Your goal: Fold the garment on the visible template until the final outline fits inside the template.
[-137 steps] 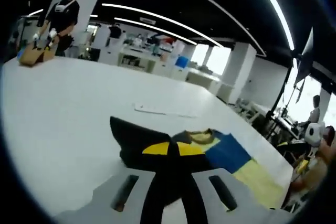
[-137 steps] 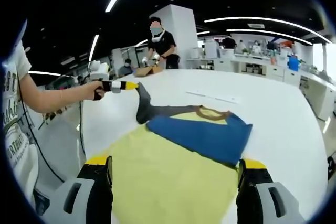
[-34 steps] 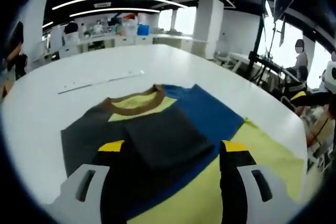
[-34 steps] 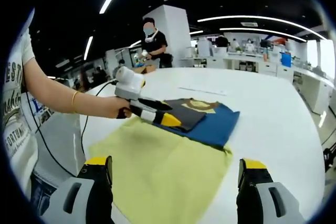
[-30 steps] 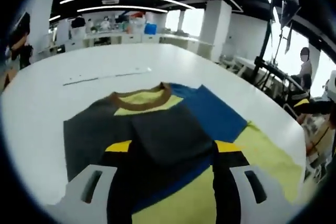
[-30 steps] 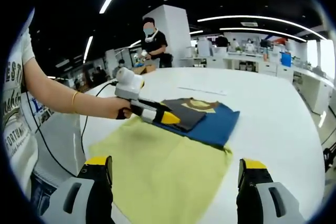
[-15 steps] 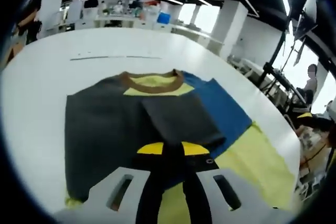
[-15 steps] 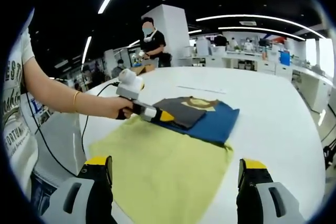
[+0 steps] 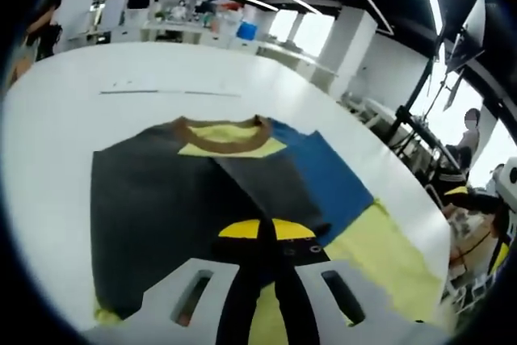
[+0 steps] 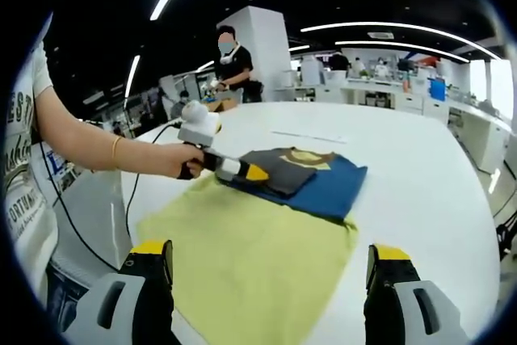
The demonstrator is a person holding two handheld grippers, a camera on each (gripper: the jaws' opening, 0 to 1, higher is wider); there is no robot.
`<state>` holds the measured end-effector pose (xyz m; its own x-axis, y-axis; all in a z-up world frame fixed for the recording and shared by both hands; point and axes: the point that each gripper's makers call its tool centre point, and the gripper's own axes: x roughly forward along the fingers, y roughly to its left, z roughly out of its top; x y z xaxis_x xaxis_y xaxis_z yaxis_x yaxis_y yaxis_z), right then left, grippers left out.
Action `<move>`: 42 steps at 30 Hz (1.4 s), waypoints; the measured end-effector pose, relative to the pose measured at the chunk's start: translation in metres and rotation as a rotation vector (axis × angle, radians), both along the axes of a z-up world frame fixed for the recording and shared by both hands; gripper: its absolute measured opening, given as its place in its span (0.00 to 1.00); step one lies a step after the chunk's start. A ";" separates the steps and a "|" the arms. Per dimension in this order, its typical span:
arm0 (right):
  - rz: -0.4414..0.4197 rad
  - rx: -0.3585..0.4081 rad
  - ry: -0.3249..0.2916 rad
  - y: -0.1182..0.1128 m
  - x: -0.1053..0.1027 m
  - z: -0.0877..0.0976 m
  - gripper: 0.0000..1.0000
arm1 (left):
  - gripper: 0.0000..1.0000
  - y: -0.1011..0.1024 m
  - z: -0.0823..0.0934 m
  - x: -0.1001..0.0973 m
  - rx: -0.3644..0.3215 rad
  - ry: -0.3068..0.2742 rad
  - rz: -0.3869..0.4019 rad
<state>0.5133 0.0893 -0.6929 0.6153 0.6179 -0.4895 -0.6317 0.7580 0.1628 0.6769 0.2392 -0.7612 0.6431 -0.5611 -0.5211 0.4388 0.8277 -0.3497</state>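
Note:
The garment lies flat on the white table (image 10: 420,183). It has a dark grey part (image 9: 153,208), a brown collar (image 9: 222,127), a blue part (image 9: 323,175) and a wide pale yellow part (image 10: 258,240). A dark grey sleeve (image 9: 258,187) is folded in over the chest. My left gripper (image 9: 266,230) is shut on the near edge of that sleeve; it also appears in the right gripper view as the left gripper (image 10: 246,171), held by a hand. My right gripper (image 10: 271,268) stands open low over the yellow cloth, gripping nothing.
A thin pale strip (image 10: 307,136) lies on the table beyond the collar. A person (image 10: 230,58) works at the table's far end. The arm (image 10: 89,151) holding the left gripper and its cable (image 10: 133,199) hang by the left table edge. Desks fill the background.
The grey sleeve, held up and out 4.6 s ago, now lies folded over the chest. The left gripper, open around it a second ago, has shut on its edge. The right gripper stays put.

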 end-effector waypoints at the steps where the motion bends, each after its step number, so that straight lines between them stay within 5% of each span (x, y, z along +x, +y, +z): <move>1: 0.001 0.000 0.000 0.000 0.000 0.000 0.99 | 0.01 -0.003 0.003 0.001 -0.009 -0.005 -0.002; 18: -0.001 -0.009 0.006 -0.002 -0.002 -0.003 0.99 | 0.01 -0.077 0.041 0.002 -0.101 -0.069 -0.134; 42: -0.030 -0.017 0.015 -0.013 -0.005 -0.009 0.99 | 0.01 -0.136 0.017 -0.009 -0.083 0.004 -0.248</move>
<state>0.5079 0.0764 -0.7022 0.6256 0.5907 -0.5096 -0.6062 0.7792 0.1590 0.6681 0.1034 -0.7441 0.4784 -0.7426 -0.4687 0.6236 0.6631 -0.4141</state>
